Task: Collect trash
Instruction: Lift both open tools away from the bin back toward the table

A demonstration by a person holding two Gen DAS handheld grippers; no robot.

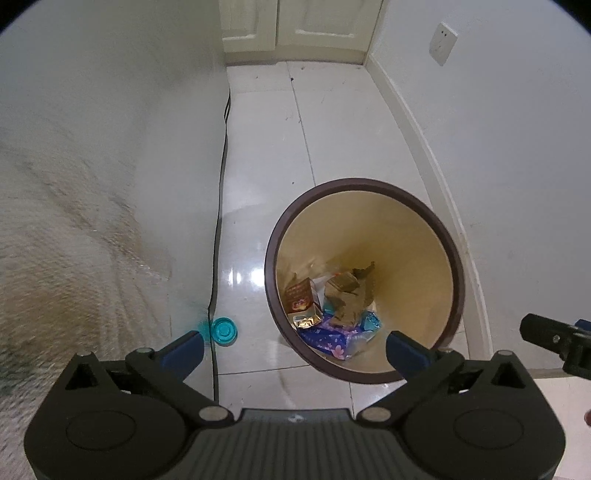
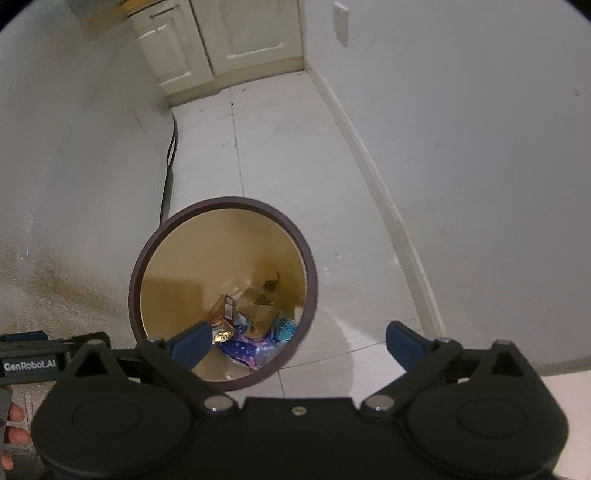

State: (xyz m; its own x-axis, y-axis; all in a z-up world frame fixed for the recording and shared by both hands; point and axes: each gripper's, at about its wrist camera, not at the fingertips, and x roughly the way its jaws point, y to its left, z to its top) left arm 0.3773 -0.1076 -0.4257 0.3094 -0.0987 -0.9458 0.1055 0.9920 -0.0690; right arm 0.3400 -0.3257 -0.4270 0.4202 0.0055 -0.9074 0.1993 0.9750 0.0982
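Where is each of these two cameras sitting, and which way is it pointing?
Left wrist view: sits on the left gripper, looking steeply down at the trash bin and a teal cap on the floor; its open blue fingers show, plus the other gripper's tip at right.
Right wrist view: sits on the right gripper, looking down into the bin; the person's fingertips show bottom left.
Shared: the bin with wrappers, the cupboard doors.

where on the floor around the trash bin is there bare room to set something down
Bare tile lies beyond the trash bin, between the black cable along the left wall and the baseboard on the right, up to the cabinet doors. It is tighter left of the bin: a teal cap sits by the cable. The bin's bottom is crowded with wrappers.
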